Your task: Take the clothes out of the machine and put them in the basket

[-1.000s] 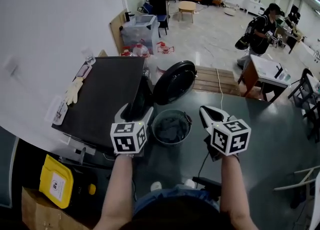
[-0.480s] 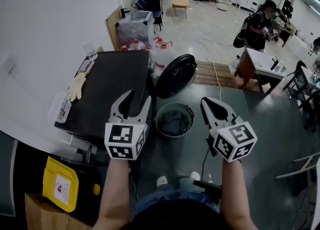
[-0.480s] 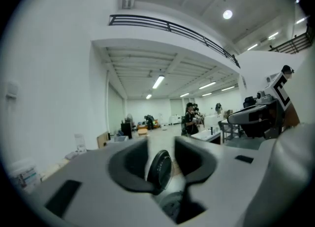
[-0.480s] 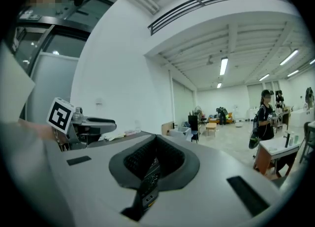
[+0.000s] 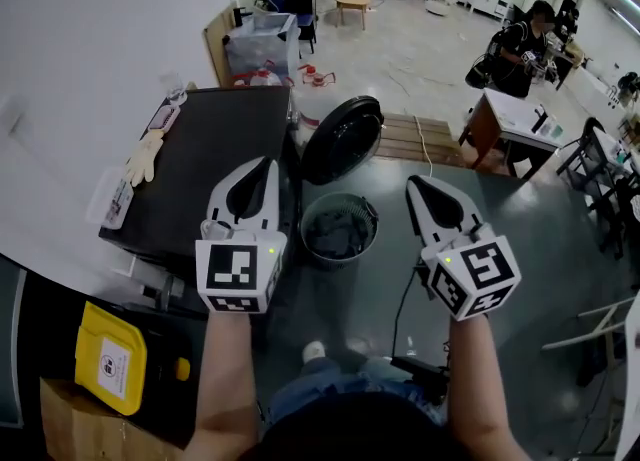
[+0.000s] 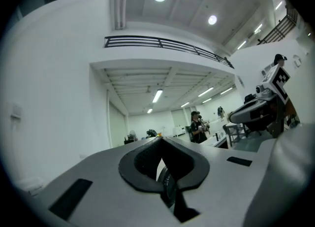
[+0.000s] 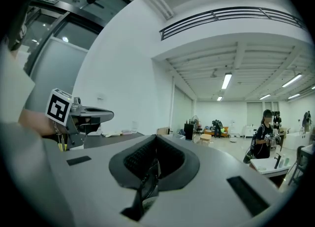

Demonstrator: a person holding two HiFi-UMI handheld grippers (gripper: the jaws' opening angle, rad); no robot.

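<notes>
— Jaws status, both sides?
— Left gripper [image 5: 262,167]: jaws have just been closing and are now pressed together, with nothing between them. Right gripper [image 5: 416,185]: jaws together too, empty. Both point level, out across the room, so neither gripper view shows any cloth.
— How far along?
— Washing machine [image 5: 205,164] stands at left with its round door [image 5: 342,139] swung open. Basket [image 5: 371,217] sits on the floor just right of the machine, below the door. Grey clothes [image 5: 336,235] lie bunched inside it, so at least some laundry is delivered. I can't see into the drum from the head view, so I can't tell whether anything is left in there. With both jaws empty and held up high, my read is that we're near the end, pending a drum check.
— Where's the cloth relative to the jaws?
— Between the two grippers and below them, well apart from both. Left tips sit over the machine's edge, right tips over bare floor right of the basket. No contact.
</notes>
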